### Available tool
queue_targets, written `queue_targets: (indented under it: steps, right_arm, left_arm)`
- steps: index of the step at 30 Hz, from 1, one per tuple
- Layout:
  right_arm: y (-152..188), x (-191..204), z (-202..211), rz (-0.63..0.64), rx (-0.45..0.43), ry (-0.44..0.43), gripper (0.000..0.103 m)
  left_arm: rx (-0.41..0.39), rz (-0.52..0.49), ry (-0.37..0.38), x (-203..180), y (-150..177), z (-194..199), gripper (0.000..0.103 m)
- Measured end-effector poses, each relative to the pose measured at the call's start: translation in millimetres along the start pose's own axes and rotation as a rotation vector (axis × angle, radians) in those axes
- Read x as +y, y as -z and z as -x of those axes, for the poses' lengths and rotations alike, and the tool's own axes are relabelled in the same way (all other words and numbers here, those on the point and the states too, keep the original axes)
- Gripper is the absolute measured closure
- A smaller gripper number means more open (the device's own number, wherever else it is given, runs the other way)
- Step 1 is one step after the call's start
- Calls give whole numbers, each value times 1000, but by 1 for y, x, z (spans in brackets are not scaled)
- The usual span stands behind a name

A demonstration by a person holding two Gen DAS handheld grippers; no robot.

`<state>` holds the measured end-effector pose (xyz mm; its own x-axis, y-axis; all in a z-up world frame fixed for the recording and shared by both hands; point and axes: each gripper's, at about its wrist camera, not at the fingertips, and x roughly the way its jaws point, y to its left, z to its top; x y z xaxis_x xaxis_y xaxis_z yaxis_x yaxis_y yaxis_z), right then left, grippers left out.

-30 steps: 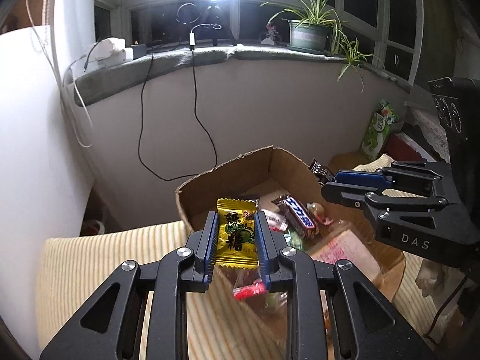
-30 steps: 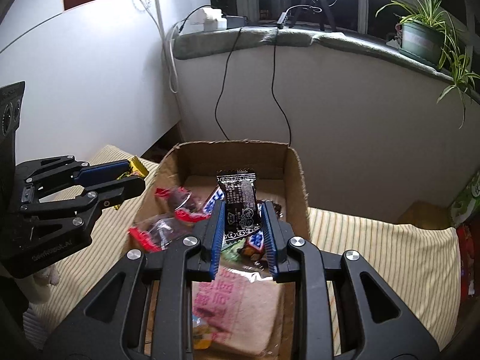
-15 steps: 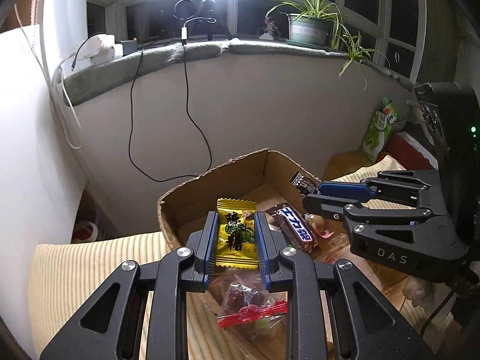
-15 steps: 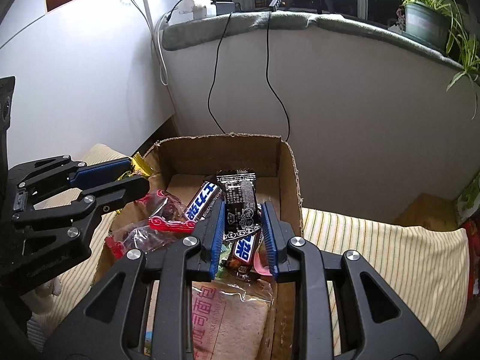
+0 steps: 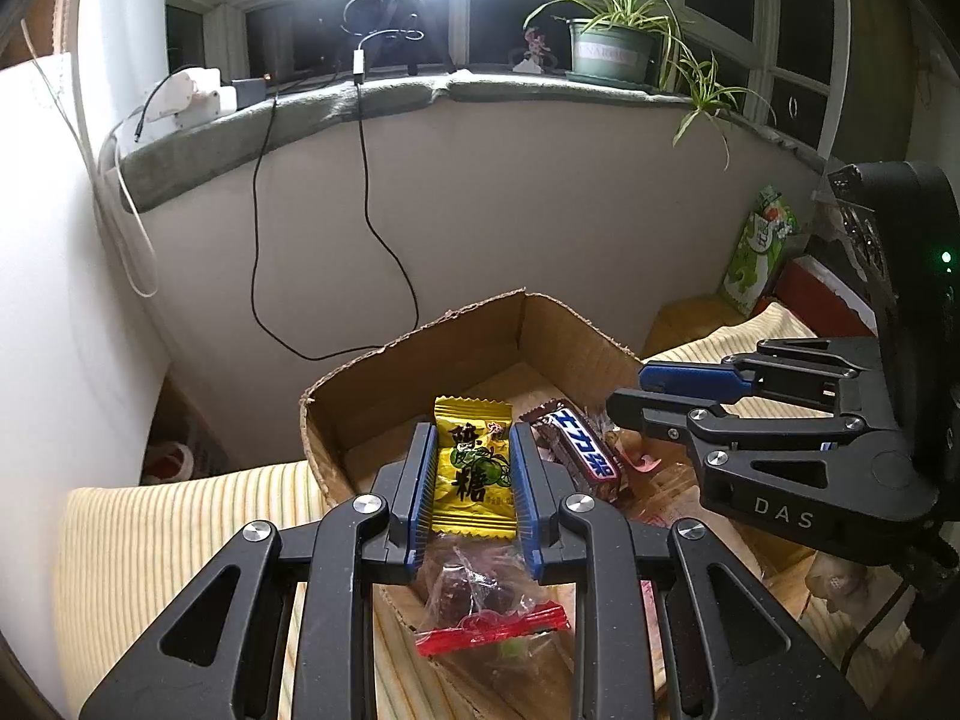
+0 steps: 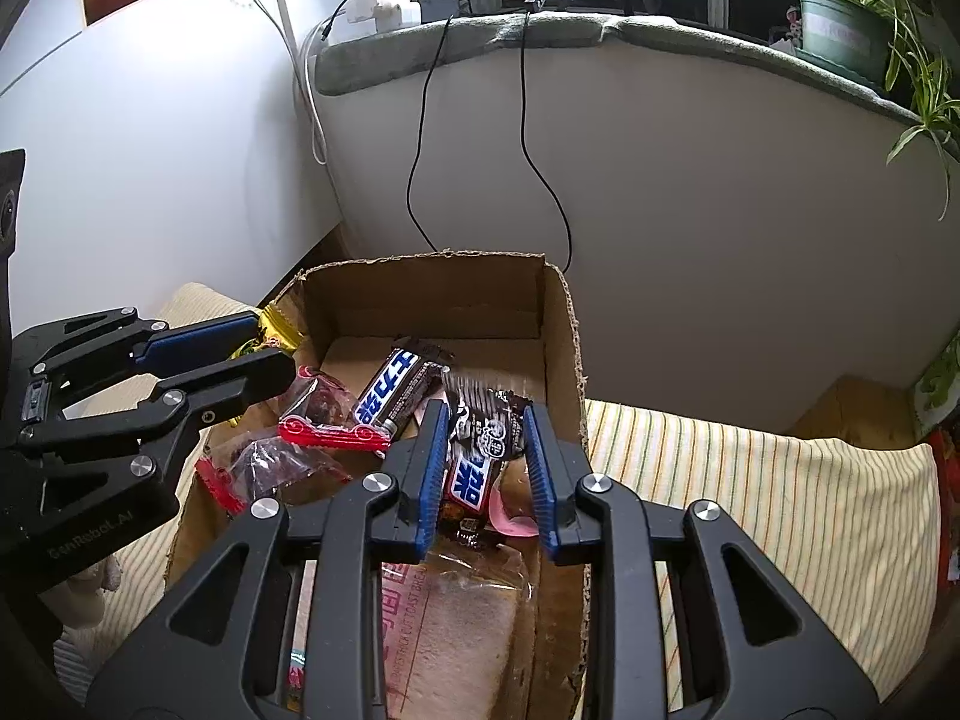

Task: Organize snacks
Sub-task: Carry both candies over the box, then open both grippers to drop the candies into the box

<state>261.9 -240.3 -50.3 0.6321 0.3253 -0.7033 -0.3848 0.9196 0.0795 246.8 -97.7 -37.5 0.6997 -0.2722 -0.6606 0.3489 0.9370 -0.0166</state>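
An open cardboard box (image 5: 420, 354) (image 6: 564, 324) holds several snacks: two dark Snickers-type bars (image 5: 579, 450) (image 6: 390, 390), clear red-sealed bags (image 5: 486, 606) (image 6: 324, 420) and a bread pack (image 6: 456, 612). My left gripper (image 5: 471, 468) is shut on a yellow candy packet (image 5: 474, 468) above the box's near left edge; it also shows in the right wrist view (image 6: 240, 354). My right gripper (image 6: 486, 450) has its jaws parted, and the black snack packet (image 6: 486, 426) between them is tilting, blurred, over the box. The right gripper also shows in the left wrist view (image 5: 636, 396).
The box sits on a striped yellow cloth (image 6: 750, 492) (image 5: 180, 516). Behind it is a curved wall with hanging black cables (image 5: 360, 210) and a sill with a potted plant (image 5: 612, 48). A green bag (image 5: 759, 252) and a red box (image 5: 822, 294) stand at the right.
Both grippers have moved down and closer over the box. My right gripper's jaws have opened wider and the black packet has slipped and tilted between them. The left still holds the yellow packet.
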Motion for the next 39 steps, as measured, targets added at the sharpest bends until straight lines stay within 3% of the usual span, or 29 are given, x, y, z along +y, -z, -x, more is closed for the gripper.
queue_targets:
  steps: [6,10,14,19,27,39]
  right_arm:
    - [1,1,0,-3,1,10,76]
    - [2,1,3,-1,-2,17,57]
    - [3,0,6,0,-7,22,54]
    - [3,0,10,1,-19,40,33]
    - [2,-2,16,-13,-31,60,21]
    - [4,9,34,-20,-58,91,14]
  left_arm:
    - [2,3,-9,1,1,0,74]
    - [2,2,-9,1,3,0,63]
    - [5,-2,-7,0,4,0,59]
    - [1,-4,-11,-2,5,2,52]
    - [-3,10,-18,0,7,6,41]
    - [-22,38,-20,5,19,24,40]
